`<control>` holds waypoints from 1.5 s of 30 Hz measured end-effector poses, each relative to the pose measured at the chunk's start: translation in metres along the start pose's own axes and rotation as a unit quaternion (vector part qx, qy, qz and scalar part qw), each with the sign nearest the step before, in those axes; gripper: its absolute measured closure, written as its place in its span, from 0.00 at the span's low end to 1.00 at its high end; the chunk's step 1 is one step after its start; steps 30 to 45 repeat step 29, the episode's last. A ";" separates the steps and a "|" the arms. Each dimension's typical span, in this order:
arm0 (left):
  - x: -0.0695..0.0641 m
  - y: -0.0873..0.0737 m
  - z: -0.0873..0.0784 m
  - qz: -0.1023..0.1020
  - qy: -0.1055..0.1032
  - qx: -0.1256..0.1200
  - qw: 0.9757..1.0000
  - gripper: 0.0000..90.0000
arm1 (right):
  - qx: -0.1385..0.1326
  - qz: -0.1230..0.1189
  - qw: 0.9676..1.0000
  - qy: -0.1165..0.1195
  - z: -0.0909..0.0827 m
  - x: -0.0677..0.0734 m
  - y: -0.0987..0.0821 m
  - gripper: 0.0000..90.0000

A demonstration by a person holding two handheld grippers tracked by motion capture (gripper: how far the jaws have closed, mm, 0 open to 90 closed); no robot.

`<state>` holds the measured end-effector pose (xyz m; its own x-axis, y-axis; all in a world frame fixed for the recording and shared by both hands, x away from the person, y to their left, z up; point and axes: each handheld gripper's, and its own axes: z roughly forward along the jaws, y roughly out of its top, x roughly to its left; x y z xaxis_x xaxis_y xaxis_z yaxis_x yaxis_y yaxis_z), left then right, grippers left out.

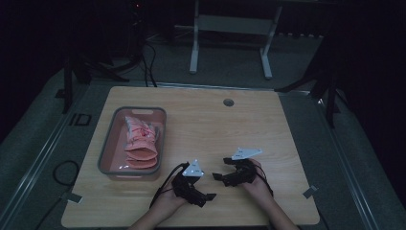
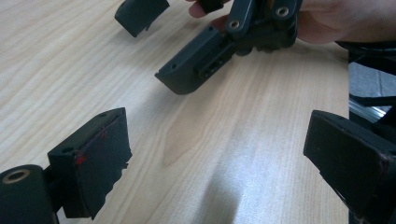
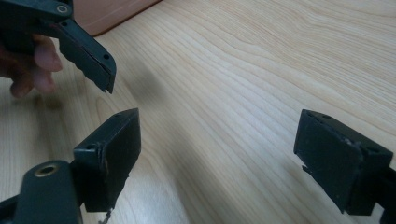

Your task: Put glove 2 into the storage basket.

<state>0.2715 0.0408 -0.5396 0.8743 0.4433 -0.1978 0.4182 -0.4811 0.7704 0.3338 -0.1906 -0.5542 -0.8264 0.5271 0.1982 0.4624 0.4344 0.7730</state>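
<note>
On a wooden table (image 1: 230, 129), a person holds both grippers near the front edge. My left gripper (image 1: 201, 184) is open, with bare wood between its black jaws (image 2: 219, 163). My right gripper (image 1: 221, 168) is also open and holds nothing (image 3: 226, 156). The two point towards each other, a short gap apart. The right gripper's jaws (image 2: 194, 65) show ahead in the left gripper view, with the hand (image 2: 327, 18) behind them. One jaw of the left gripper (image 3: 88, 51) and fingers (image 3: 35, 70) show at the upper left of the right gripper view.
A grey basket (image 1: 107, 142) with pink soft items (image 1: 140, 141) stands on the table's left side, just left of the left gripper; its pink wall (image 3: 107, 14) shows in the right gripper view. A round cable hole (image 1: 228, 102) lies near the far edge. White frame legs (image 1: 194, 48) stand beyond the table.
</note>
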 end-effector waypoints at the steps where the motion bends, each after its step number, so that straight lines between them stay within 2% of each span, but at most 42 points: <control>1: 0.000 -0.001 0.001 0.003 0.001 -0.001 1.000 0.08 | -0.001 -0.001 1.000 -0.001 -0.001 0.000 -0.001 0.16; 7: 0.000 -0.007 0.004 0.004 -0.001 -0.008 1.000 0.08 | -0.009 -0.002 1.000 -0.004 -0.006 -0.001 -0.007 0.16; 14: 0.000 -0.013 0.006 0.022 0.002 -0.009 1.000 0.08 | -0.020 -0.009 1.000 -0.017 -0.007 -0.002 -0.010 0.16; 21: 0.003 -0.015 0.004 0.013 -0.005 -0.025 1.000 0.08 | -0.020 -0.010 1.000 -0.019 -0.006 -0.002 -0.010 0.16; 28: 0.003 -0.016 0.004 0.020 -0.005 -0.019 1.000 0.08 | -0.020 -0.008 1.000 -0.021 -0.007 -0.003 -0.010 0.16; 45: 0.003 -0.016 0.004 0.020 -0.005 -0.019 1.000 0.08 | -0.020 -0.008 1.000 -0.021 -0.007 -0.003 -0.010 0.16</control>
